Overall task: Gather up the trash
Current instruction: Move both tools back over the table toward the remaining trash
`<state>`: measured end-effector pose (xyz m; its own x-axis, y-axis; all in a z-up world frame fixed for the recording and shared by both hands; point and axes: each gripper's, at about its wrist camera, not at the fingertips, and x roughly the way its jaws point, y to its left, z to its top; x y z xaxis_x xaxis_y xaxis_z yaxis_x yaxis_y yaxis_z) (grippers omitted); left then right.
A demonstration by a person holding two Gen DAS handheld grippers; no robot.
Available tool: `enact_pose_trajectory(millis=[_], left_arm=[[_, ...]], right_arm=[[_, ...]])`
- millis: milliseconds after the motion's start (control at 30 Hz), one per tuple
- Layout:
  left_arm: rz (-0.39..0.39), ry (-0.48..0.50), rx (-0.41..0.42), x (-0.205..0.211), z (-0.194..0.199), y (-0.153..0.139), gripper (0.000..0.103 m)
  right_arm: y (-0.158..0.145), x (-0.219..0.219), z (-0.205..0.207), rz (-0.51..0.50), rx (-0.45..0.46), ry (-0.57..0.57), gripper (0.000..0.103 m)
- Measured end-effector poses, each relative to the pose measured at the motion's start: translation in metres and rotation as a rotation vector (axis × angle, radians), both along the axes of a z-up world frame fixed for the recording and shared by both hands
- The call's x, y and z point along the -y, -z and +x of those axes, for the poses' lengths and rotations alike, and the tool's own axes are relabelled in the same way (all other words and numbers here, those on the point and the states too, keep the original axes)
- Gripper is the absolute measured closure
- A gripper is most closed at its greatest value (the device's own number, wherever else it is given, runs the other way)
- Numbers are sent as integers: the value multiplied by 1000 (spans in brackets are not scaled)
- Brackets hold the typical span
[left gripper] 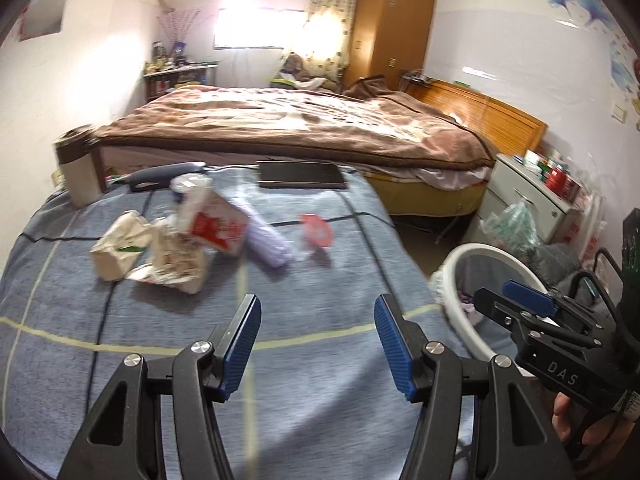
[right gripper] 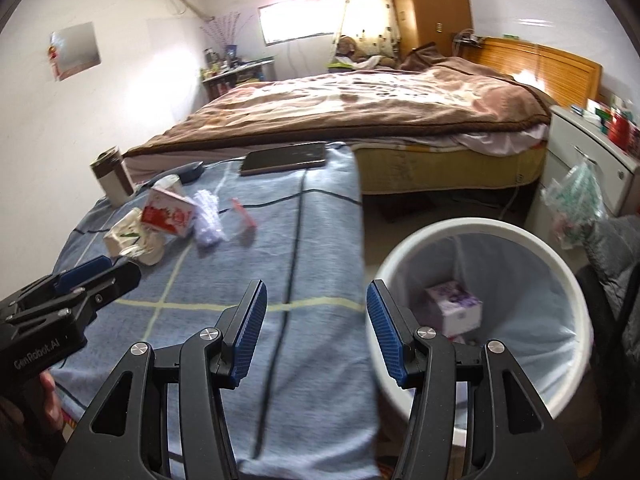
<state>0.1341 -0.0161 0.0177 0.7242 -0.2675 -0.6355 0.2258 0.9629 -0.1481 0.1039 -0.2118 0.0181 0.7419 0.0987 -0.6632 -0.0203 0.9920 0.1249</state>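
Left gripper (left gripper: 316,340): fingers are standing spread, gripping nothing, over the blue-covered table (left gripper: 200,360).
Right gripper (right gripper: 316,328): fingers are likewise spread and bare, hanging at the table's edge by the bin (right gripper: 576,280).
Trash (left gripper: 216,226): lying ahead-left, nearer the left gripper.
Purple roll (left gripper: 268,240): pointing away.

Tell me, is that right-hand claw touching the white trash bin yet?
Apart. In the left wrist view the right claw hangs above the white bin, nothing between its fingers. The right wrist view looks down past open fingers into the bin, showing no contact.
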Motion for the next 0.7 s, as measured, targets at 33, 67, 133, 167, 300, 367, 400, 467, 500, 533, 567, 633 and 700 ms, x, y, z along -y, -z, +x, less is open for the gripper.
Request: enact_pose_trajectory(millis=[33, 67, 133, 167, 300, 367, 400, 467, 500, 533, 567, 633, 700], left_arm=[[-3, -16, -2, -8, 1, 1, 42], [-4, -35, -4, -16, 3, 1, 42], [-5, -69, -5, -31, 5, 2, 42], [-6, -84, -7, -38, 6, 2, 42], [-13, -137, -9, -65, 10, 3, 42], [-12, -160, -10, -76, 13, 4, 41], [-15, -169, -11, -82, 15, 5, 41], [-21, -192, -12, -94, 19, 5, 41], [-20, -203, -12, -100, 20, 6, 41], [-19, -214, -12, -106, 23, 6, 41], [-19, -221, -14, -110, 26, 7, 41], [-21, -233, -20, -120, 32, 8, 40], [-18, -251, -21, -129, 37, 10, 39]], right_arm=[[0, -4, 1, -1, 1, -10, 49], [1, -9, 3, -2, 0, -21, 49], [3, -19, 8, -6, -9, -39, 49], [4, -22, 10, -7, -12, -45, 49], [8, -36, 20, 0, -29, -67, 49], [10, -44, 26, 5, -36, -82, 49], [10, -47, 29, 0, -40, -84, 49], [11, -54, 35, -11, -45, -89, 49], [11, -57, 39, -15, -47, -88, 49], [12, -60, 42, -13, -49, -85, 49], [12, -62, 47, -3, -54, -85, 49], [15, -65, 54, 12, -65, -82, 49], [18, -69, 63, 17, -85, -73, 49]])
